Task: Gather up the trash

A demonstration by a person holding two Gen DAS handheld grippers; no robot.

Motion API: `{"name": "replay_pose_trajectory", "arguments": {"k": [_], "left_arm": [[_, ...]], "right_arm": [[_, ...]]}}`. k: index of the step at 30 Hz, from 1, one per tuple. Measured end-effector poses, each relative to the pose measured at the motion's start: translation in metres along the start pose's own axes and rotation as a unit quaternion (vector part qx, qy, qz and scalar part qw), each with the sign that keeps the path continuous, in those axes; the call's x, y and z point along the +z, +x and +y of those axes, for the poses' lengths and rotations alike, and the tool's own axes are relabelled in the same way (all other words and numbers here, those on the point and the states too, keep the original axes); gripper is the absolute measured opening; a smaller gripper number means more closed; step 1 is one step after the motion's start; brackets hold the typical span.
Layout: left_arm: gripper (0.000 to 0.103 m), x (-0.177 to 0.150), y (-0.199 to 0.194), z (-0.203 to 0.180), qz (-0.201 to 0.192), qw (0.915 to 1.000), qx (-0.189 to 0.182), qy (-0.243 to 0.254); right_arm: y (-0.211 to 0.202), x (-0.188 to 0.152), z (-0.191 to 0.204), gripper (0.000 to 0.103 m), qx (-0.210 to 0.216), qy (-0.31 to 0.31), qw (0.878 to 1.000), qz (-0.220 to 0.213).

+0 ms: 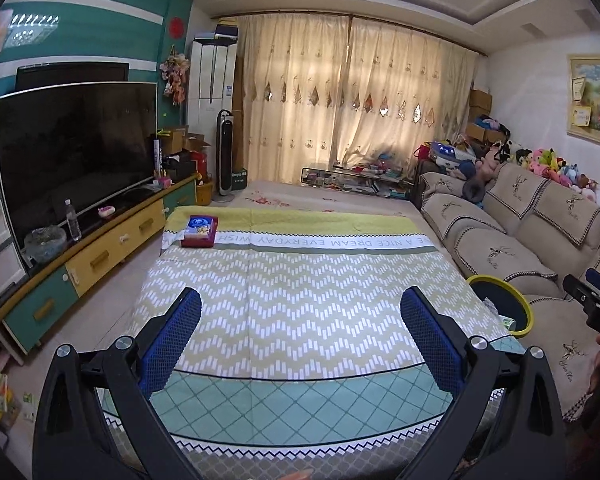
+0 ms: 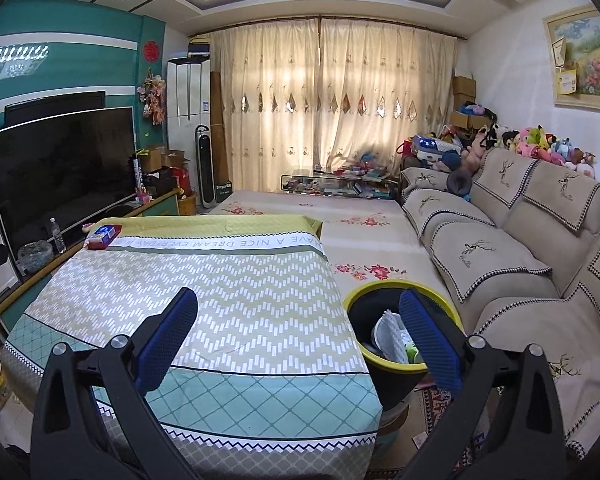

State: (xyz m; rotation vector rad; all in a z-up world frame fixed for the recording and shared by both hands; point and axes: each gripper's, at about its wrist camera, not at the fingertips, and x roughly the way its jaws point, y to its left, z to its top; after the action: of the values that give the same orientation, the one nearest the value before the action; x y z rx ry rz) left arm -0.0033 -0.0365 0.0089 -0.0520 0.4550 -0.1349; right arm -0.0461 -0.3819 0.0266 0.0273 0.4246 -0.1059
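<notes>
1. Left gripper (image 1: 300, 344): jaws wide apart, nothing between them, blue pads (image 1: 171, 340) touching nothing. It hangs over the near edge of the desk (image 1: 300, 280).
2. Right gripper (image 2: 298, 344): jaws also wide apart and empty. Left pad sits over the desk's near right part, right pad (image 2: 428, 340) overlaps the bin (image 2: 384, 364) in view; contact with the bin can't be told.
3. Right gripper also shows at the right edge of the left wrist view, off the desk's right side, over the sofa (image 1: 540, 232).
4. Desk is covered with a cloth (image 2: 204, 288): zigzag pattern across the middle, teal diamond band at the near edge, lettered strip and yellow band at the far edge.
5. Only item on the desk: red tissue box (image 1: 199, 232) with blue top, at the far left corner.
6. Bin: black with yellow rim, on the floor just beside the desk's near right corner, between desk and sofa. White crumpled trash (image 2: 388, 336) and a bit of something green inside.
7. Small scraps (image 2: 420, 438) on the floor near the bin's base; too small to identify.
8. TV (image 1: 72, 152) on a stand along the left wall, a bottle (image 1: 73, 220) in front of it.
</notes>
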Motion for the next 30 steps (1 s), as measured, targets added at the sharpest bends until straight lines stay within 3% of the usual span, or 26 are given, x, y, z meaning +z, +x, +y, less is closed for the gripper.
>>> {"name": "replay_pose_trajectory", "arguments": {"k": [30], "left_arm": [[0.098, 0.0045, -0.002, -0.0089, -0.003, 0.9998, 0.011, 0.014]], "right_arm": [[0.0087, -0.0017, 0.0006, 0.096, 0.006, 0.014, 1.0, 0.003]]}}
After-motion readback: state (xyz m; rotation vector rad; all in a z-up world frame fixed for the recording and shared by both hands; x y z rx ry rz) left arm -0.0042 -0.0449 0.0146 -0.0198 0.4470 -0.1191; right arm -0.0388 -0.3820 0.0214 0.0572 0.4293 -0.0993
